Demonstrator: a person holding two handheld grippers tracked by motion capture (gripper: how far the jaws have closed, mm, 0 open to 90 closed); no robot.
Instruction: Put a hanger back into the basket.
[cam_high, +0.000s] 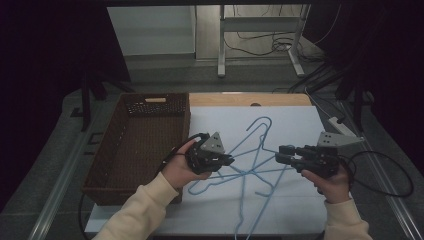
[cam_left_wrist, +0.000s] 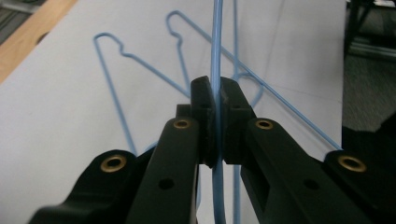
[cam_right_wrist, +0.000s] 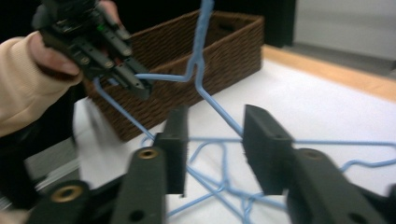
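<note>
A blue wire hanger (cam_high: 254, 136) is lifted off the white sheet, hook end pointing away from me. My left gripper (cam_high: 229, 160) is shut on one of its arms; in the left gripper view the wire (cam_left_wrist: 215, 46) runs straight up through the pressed pads (cam_left_wrist: 216, 112). My right gripper (cam_high: 279, 155) faces it from the right with its jaws apart. In the right gripper view the hanger's other arm (cam_right_wrist: 219, 109) passes between the spread jaws (cam_right_wrist: 215, 140) without touching a pad. The left gripper (cam_right_wrist: 137, 84) grips the wire farther off.
Other blue hangers (cam_high: 240, 179) lie tangled on the white sheet (cam_high: 300, 125) below the grippers, and also show flat on it (cam_left_wrist: 112, 70). An empty brown wicker basket (cam_high: 137, 145) stands at the table's left edge. Table legs and cables lie beyond on the floor.
</note>
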